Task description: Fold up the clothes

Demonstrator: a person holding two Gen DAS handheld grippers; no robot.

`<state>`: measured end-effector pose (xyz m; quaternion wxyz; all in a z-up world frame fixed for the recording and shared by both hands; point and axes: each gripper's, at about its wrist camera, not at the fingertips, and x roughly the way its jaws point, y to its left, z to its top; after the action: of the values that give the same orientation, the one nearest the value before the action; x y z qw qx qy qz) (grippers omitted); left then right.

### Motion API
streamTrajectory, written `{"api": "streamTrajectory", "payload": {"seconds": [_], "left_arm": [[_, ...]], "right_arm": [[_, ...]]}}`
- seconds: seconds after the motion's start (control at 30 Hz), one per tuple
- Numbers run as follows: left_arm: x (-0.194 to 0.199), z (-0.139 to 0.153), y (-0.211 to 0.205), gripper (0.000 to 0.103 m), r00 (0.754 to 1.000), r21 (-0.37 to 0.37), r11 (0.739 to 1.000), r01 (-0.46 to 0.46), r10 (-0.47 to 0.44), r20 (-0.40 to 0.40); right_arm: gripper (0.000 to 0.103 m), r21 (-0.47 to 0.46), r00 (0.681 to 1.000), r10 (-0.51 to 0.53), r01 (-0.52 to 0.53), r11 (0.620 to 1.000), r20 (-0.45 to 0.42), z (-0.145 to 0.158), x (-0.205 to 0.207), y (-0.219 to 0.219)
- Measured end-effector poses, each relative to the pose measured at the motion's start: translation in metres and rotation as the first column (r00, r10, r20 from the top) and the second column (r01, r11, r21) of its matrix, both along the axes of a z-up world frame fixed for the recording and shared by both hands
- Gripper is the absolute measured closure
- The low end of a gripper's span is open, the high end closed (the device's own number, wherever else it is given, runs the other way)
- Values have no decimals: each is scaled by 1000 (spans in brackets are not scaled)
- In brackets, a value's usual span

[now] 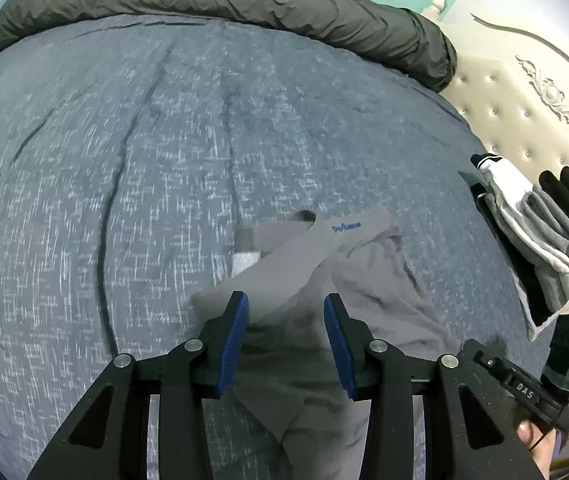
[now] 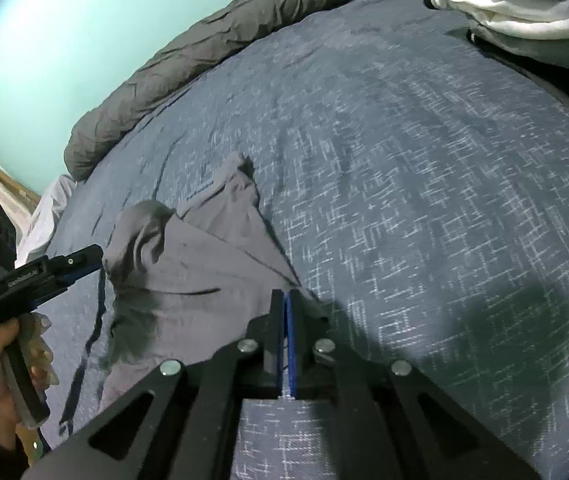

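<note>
On the blue bedspread (image 1: 124,180) your grey garment (image 1: 304,280) lies rumpled. Your left tongs (image 1: 286,308) hover wide over it. Your right tongs (image 2: 286,300) pinch its near edge.

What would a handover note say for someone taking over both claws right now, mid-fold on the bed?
Left claw: open, hovering over the grey garment, gripping nothing.
Right claw: shut on the grey garment's edge, near the bedspread.
Garment: crumpled and partly doubled over mid-bed, not yet a neat fold.
Done: a stack of folded clothes sits by the headboard.
Left: flatten this piece, finish folding, add it to the stack.
</note>
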<state>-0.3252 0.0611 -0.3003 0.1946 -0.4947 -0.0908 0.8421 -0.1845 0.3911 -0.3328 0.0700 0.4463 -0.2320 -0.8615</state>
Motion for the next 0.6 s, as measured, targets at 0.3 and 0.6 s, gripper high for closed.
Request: {"api": "streamTrajectory", "payload": {"seconds": [0.3, 0.6], "left_arm": [[-5, 8, 13, 60, 1000, -9, 1000, 22, -22, -18], [2, 9, 12, 60, 1000, 10, 1000, 27, -27, -12]], "right_arm": [[84, -51, 999, -6, 4, 999, -39, 8, 0, 7], [72, 20, 999, 33, -33, 999, 0, 3, -7, -13]]}}
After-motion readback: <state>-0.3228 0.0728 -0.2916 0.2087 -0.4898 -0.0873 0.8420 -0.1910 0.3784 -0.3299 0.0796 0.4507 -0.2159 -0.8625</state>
